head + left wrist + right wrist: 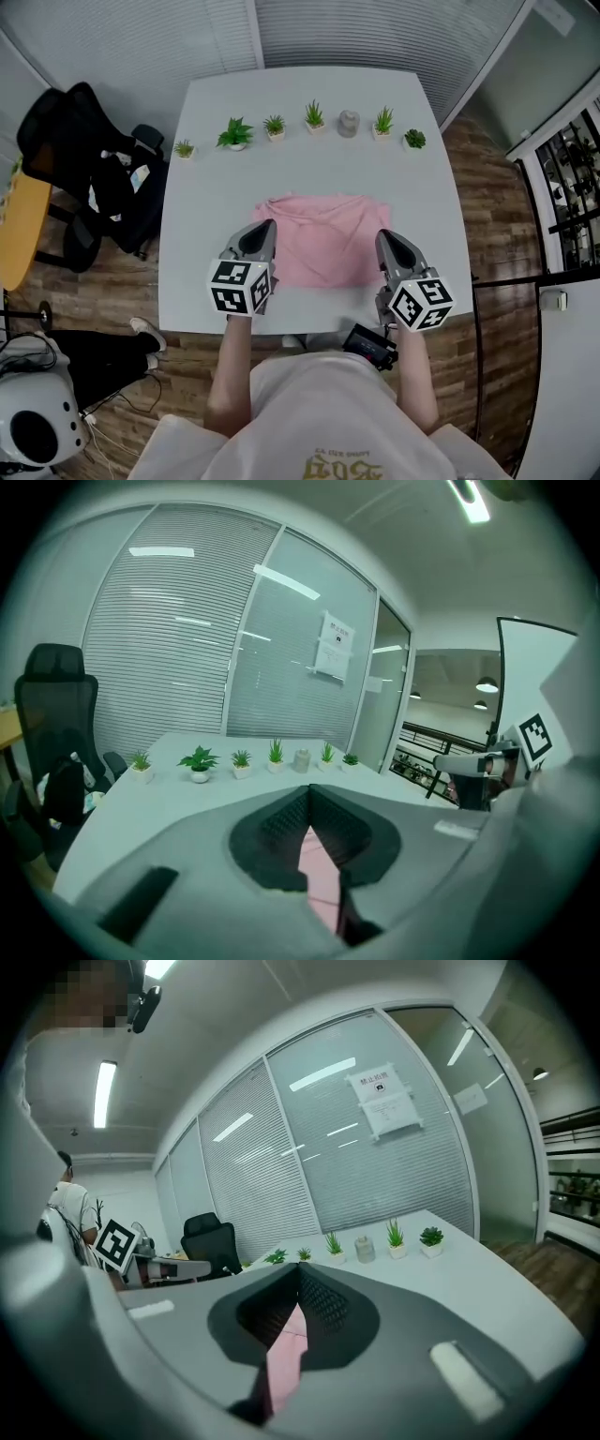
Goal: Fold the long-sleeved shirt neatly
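Both pairs of jaws are closing fully on pink cloth, each gripper pinching one side of the garment.

In the head view we are holding the left gripper at the left edge of the pink long-sleeved shirt and the right gripper at its right edge, both toward the near corners. The shirt is lying on the white table as a block wider than it is deep, so its long axis is running from one gripper to the other. Most of it is lying ahead of the jaws, toward the row of potted plants. Neither hand is sitting nearer to it than the other.

In the left gripper view we are seeing the left gripper with its tips meeting and the shirt showing as a pink strip between the pads.

In the right gripper view we are finding the same: the right gripper is clamped tight, with the shirt trailing down from the tips.

We are judging that the coming move is a fold away from us, carrying the near edge over the rest, so both hands need to travel level together.
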{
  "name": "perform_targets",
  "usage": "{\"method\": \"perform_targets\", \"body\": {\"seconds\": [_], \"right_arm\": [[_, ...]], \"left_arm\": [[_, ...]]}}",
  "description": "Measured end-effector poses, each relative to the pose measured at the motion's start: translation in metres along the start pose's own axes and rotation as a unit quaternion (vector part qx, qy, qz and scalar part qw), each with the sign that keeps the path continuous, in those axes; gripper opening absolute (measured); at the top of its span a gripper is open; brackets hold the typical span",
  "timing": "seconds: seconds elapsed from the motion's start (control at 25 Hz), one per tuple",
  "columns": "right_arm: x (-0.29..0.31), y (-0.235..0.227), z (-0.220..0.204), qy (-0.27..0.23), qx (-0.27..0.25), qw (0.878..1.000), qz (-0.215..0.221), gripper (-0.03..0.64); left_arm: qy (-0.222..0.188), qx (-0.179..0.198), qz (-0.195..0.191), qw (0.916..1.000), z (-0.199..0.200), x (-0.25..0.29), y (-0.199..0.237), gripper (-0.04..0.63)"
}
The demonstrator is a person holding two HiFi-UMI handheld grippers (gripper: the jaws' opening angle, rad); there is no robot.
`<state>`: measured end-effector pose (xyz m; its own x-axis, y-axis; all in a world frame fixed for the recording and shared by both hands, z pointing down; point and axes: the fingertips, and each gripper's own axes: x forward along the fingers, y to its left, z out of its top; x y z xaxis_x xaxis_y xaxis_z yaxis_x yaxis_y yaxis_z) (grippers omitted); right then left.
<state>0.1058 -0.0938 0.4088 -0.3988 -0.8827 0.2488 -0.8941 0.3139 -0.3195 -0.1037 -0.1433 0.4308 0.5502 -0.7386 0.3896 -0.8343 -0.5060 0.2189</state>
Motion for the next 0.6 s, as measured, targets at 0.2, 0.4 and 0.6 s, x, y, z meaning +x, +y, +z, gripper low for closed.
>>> {"method": "perform_targets", "body": {"seconds": [0.2,0.4,0.6], "right_arm": [[-0.023,0.001,0.006,-0.019,0.002,1.000,-0.025,0.012],[-0.038,0.002,0.003,-0.024,-0.001,0.999,-0.041,0.011],[-0.045,0.005,-0.002,-0.015,-0.013,0.999,-0.043,0.011]], "left_arm": [[-0.006,-0.002,-0.001,1.0000,-0.001,-0.015,-0.010,0.008],[-0.010,0.000,-0.003,0.9999,-0.004,-0.025,-0.017,0.009],[-0.007,0.005,-0.003,1.0000,-0.009,-0.030,-0.022,0.009]]}}
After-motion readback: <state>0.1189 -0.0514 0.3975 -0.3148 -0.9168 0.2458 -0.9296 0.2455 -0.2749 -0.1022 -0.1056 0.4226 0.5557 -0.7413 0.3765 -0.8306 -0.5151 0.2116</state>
